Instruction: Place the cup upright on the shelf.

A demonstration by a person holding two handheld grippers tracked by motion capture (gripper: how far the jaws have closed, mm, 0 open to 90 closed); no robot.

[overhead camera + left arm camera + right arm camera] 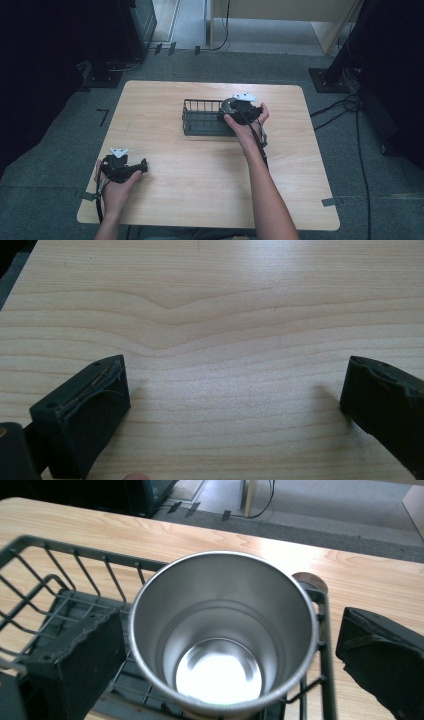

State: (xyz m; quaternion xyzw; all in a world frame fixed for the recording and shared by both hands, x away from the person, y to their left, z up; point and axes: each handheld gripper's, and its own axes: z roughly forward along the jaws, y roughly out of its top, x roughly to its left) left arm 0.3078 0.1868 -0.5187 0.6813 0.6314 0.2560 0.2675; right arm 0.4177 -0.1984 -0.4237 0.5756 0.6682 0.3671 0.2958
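Two forearms come in from the near edge of the table [200, 170], each hand carrying a claw. Left claw [142, 166] sits low over the near left part of the table, held in the left hand [116, 182], with a grey three-cornered plate on top. In the left gripper view its two black jaws stand wide apart with bare wood grain between them; nothing is held. Pads [100, 390] look worn, with frayed edges.

Right claw [231, 106] is out over the middle of the table, at the right end of the wire basket [200, 120]. Right hand [247, 120] wraps its body from behind; a cable trails back along the forearm.

Right gripper view: a steel cup [222, 635] stands upright in the basket, mouth up, empty, the bright bottom visible. It sits at the basket's end, close to the end wall. The right claw's jaws stand open, one on each side of the cup. Left pad [85, 655] lies just beside the cup wall; whether it touches cannot be told. Right pad [380, 650] is clearly apart from the rim. Cup is not gripped.

Basket is dark wire, rectangular, long side across the table. Grey carpet floor [60, 140] surrounds the table, with cables [350, 107] lying at the right.
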